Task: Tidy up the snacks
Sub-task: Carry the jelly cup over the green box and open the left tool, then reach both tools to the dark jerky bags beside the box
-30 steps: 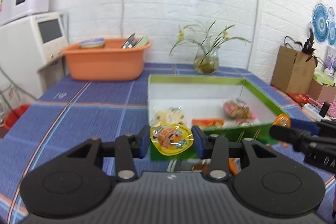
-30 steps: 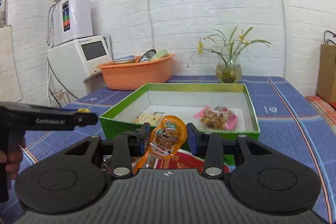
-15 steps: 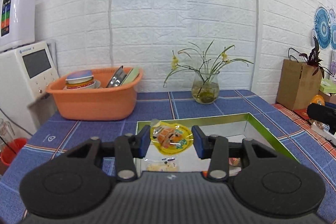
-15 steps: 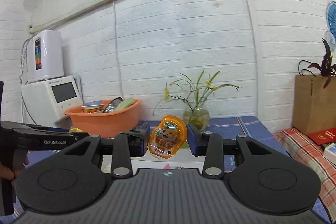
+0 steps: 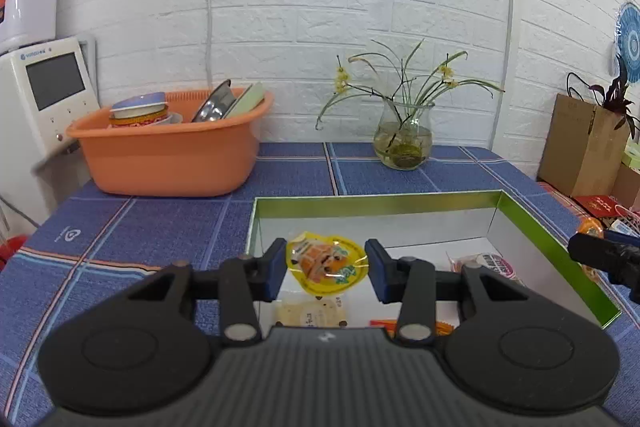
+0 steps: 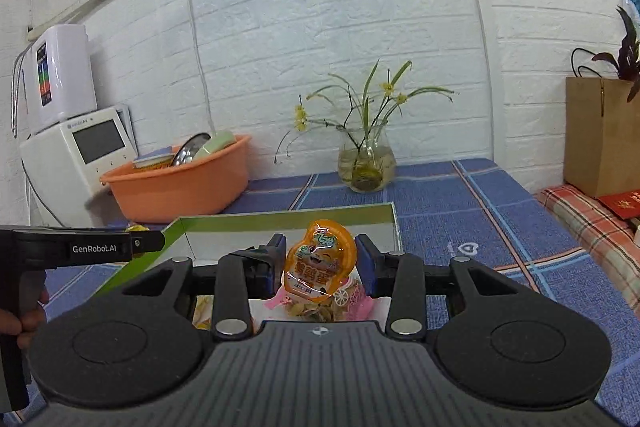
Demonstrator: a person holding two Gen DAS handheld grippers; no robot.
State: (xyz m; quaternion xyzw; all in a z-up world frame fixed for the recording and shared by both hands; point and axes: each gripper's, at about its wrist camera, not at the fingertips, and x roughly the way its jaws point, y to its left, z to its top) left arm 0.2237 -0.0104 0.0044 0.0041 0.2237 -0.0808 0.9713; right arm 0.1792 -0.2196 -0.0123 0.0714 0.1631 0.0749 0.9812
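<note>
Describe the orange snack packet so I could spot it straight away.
Find the green-walled box on the blue table. Above its near end, the right gripper holds an orange packet upright. Unlike the yellow packet opposite, it's orange and egg-shaped.

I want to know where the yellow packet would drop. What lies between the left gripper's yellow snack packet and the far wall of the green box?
In the left wrist view, only bare white box floor lies between the yellow snack packet and the far wall.

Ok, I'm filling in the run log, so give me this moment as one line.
left gripper: shut on yellow snack pack | right gripper: shut on orange snack pack | both over green box | not released
</note>
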